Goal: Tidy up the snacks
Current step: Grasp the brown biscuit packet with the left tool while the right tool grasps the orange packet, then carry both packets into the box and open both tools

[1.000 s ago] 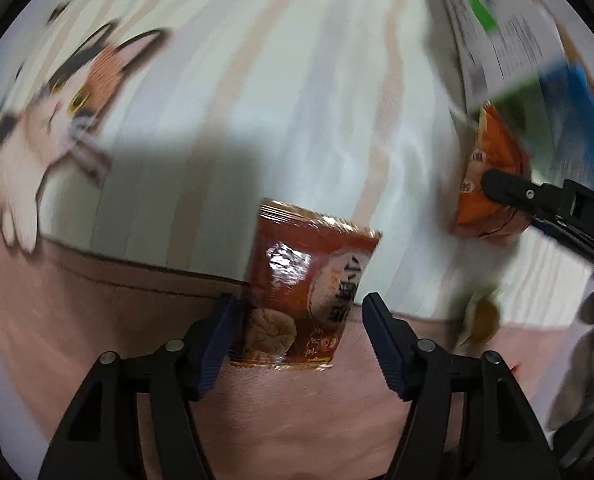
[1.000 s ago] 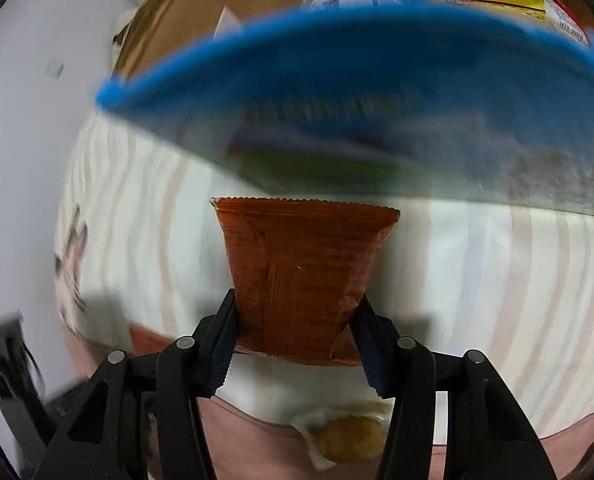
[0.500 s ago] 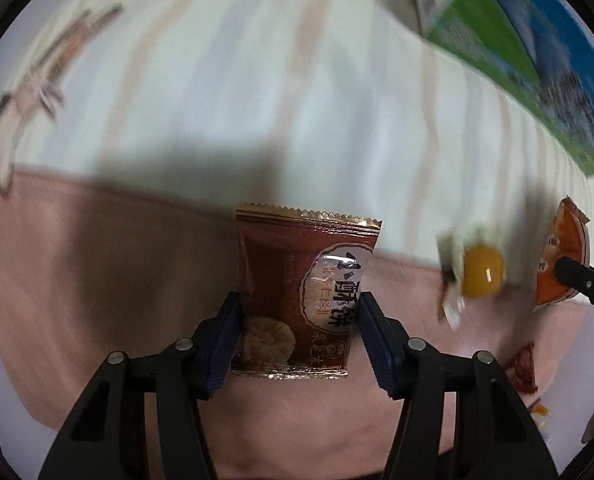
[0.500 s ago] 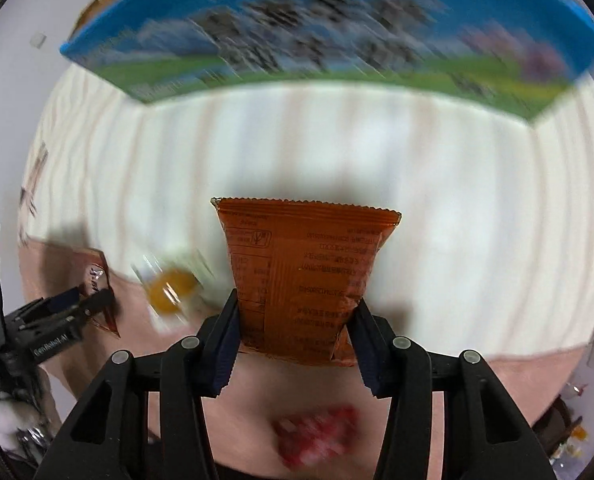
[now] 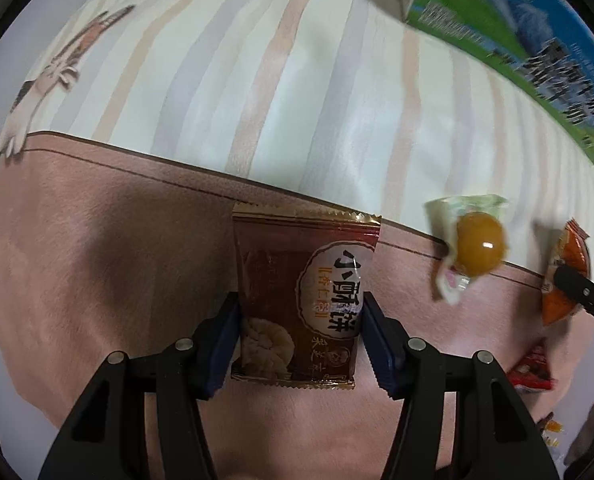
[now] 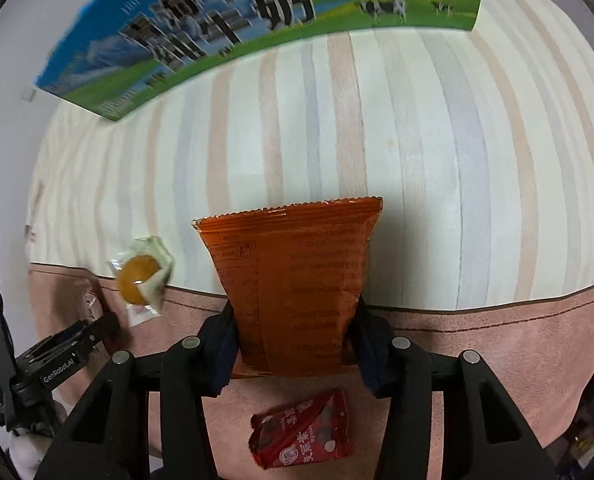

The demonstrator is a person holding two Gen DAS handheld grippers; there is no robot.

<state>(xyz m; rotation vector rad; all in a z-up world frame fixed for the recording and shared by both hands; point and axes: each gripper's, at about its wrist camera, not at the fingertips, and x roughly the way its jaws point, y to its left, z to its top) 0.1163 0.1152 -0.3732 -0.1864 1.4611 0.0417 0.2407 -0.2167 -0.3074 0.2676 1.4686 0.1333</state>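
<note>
Cloth (image 5: 305, 80) fills both views: pale stripes in the upper part, a pink-brown band across the lower part, a cat print at the upper left of the left wrist view. Milk carton (image 6: 225, 12), blue and green with cows, lies across the top of the right wrist view and shows at the upper right of the left one; whether anything is inside cannot be told.

Left gripper (image 5: 301, 340), bottom centre, has its blue pads (image 5: 227, 344) pressed against both sides of a brown packet (image 5: 301, 304), which stands upright with its crimped top edge toward frame centre. Nothing sits between it and the camera.

Right gripper (image 6: 293, 340), bottom centre of its view, is clamped the same way on an orange packet (image 6: 293, 280), printed back facing the camera. The packet blocks the cloth behind it.

Loose items: a yolk pack (image 6: 141, 276), clear wrapper around an orange ball, lies on the stripe-band border at middle left of the right view and middle right of the left view. A red packet (image 6: 301, 432) lies on the pink band, low in frame just under the orange packet.
</note>
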